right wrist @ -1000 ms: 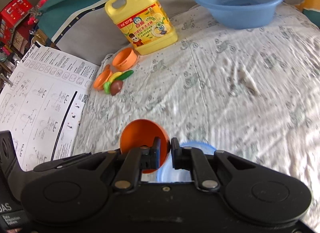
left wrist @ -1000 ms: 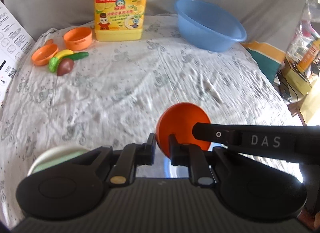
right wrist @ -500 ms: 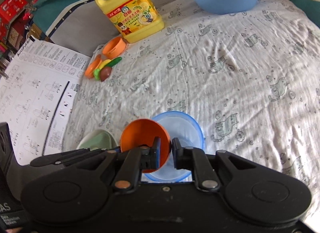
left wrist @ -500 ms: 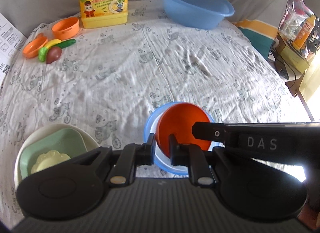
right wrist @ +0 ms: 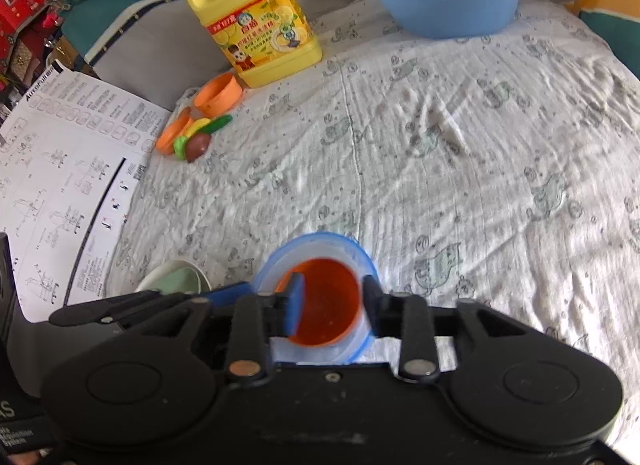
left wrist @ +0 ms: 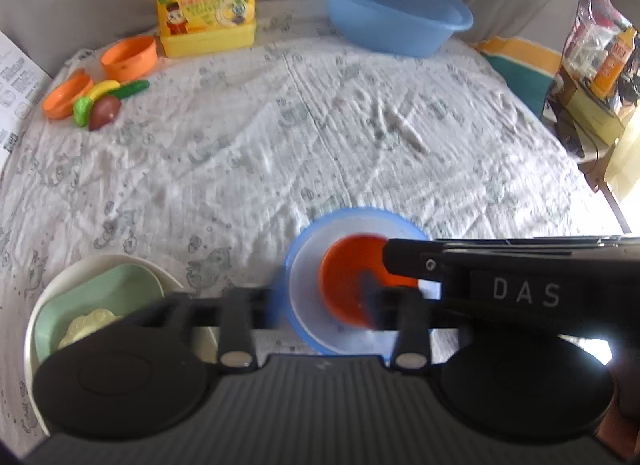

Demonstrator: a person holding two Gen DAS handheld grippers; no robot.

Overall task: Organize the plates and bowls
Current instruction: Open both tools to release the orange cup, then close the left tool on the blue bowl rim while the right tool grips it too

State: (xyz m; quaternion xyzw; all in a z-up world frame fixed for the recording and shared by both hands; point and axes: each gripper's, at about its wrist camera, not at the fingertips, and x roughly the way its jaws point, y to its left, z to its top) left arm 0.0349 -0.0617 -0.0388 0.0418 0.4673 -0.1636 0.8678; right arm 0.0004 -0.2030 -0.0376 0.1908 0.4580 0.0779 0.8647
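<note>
Left wrist: left gripper (left wrist: 326, 301) spread wide, holding nothing; orange bowl (left wrist: 352, 281) sits inside the blue-rimmed bowl (left wrist: 304, 265), just beside the white plate (left wrist: 40, 313). Fingertips blurred, contact unclear. Right wrist: right gripper (right wrist: 332, 297) open, straddling the orange bowl (right wrist: 328, 305). Risk: a finger snags the rim on pull-out and tips the stack. Near rim hidden by gripper body.

Both wrist views close above the bed, facing its far edge — sharing the orange bowl (left wrist: 352, 277) (right wrist: 328, 305)
</note>
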